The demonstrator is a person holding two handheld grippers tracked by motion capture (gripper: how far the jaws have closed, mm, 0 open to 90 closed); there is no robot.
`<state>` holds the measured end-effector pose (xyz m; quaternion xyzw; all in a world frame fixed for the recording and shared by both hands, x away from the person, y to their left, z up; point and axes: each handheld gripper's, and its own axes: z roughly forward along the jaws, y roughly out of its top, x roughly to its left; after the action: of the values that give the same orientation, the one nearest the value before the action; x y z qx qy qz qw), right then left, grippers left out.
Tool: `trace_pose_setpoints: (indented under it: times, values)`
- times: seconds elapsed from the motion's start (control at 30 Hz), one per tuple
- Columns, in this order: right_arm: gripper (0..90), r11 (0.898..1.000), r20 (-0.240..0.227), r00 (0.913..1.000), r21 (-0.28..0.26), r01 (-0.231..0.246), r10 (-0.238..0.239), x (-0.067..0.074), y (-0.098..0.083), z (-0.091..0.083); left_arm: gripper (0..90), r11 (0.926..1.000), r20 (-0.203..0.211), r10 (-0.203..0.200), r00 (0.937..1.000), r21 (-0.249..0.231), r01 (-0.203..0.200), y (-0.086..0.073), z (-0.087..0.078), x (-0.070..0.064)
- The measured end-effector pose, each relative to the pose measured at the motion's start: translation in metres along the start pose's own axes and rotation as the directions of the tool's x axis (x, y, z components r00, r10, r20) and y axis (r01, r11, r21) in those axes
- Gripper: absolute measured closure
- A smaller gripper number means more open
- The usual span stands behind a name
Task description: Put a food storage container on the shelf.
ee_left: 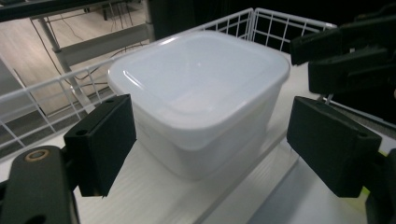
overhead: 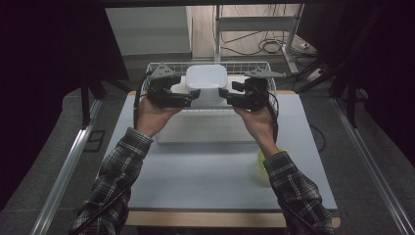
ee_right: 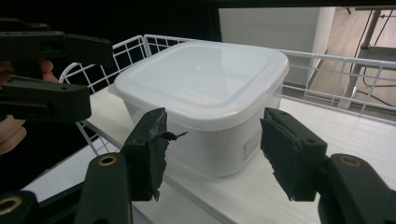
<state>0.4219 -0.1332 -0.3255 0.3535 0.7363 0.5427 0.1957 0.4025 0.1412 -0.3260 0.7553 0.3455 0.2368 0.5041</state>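
Now both pairs of jaws stand wide apart, clamped on nothing. The left gripper points in from one side of a white lidded container, and the right gripper from the other, each close to its wall but not touching it. In the left gripper view the container sits framed between the two black jaws; the right gripper view frames the container likewise, with torn padding on one jaw. The container stands on a white board inside a white wire basket, which rests at the far end of a pale table. A yellow-green object lies near the right forearm.
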Motion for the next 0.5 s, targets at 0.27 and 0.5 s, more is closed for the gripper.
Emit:
trace_pose_setpoints:
  times: [0.27, 0.5]
  values:
    - [38.0, 0.999, -0.002, 0.9991, -0.006, 0.043, -0.043, 0.004, -0.009, -0.01, 12.4, 0.9997, 0.035, -0.025, 0.9991, -0.003, 0.025, -0.021, -0.007, -0.003]
    - [31.1, 0.998, -0.028, 0.9978, 0.008, 0.061, -0.061, 0.008, -0.027, -0.02, 9.3, 0.9996, 0.106, -0.021, 0.9941, 0.021, 0.019, -0.042, -0.019, -0.018]
